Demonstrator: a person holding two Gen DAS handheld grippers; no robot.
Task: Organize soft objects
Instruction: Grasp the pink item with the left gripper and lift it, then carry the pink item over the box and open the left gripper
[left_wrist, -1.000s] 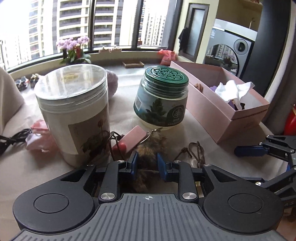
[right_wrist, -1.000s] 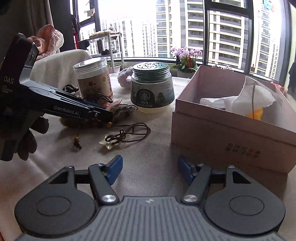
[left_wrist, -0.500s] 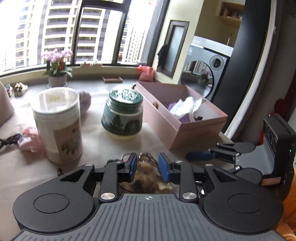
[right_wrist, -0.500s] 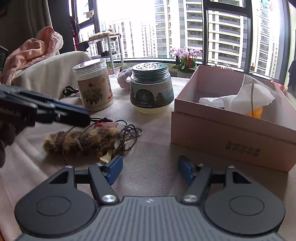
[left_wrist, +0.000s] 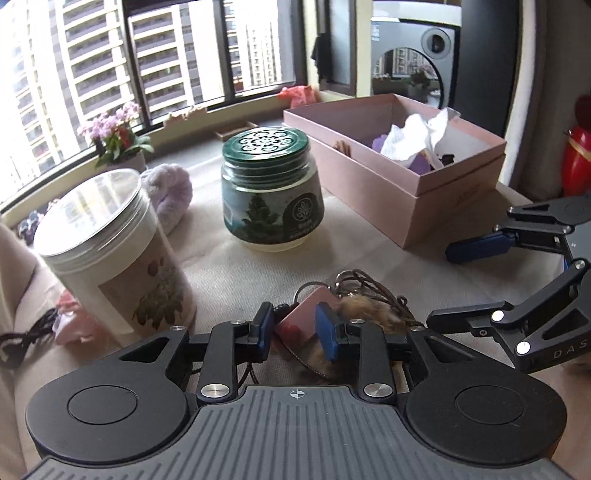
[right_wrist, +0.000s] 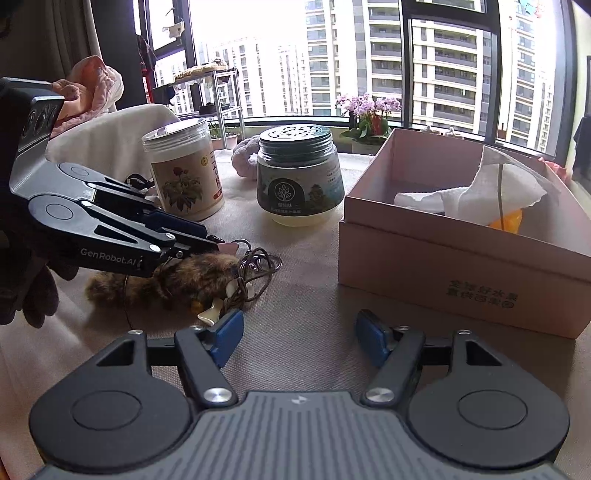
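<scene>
The near end of the furry keychain (left_wrist: 369, 314) was hidden behind the left gripper (left_wrist: 295, 326), at 6 o'clock. The box (right_wrist: 461, 254) was cut off at 3 o'clock. What lay beneath the white tissue (right_wrist: 476, 195) could not be identified.

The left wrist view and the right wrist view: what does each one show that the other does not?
Only the left wrist view shows the washing machine and the pink tag between the left gripper's fingers. Only the right wrist view shows the orange item in the pink box and the metal shelf. Both show the green-lidded jar, the white jar and the furry toy.
</scene>
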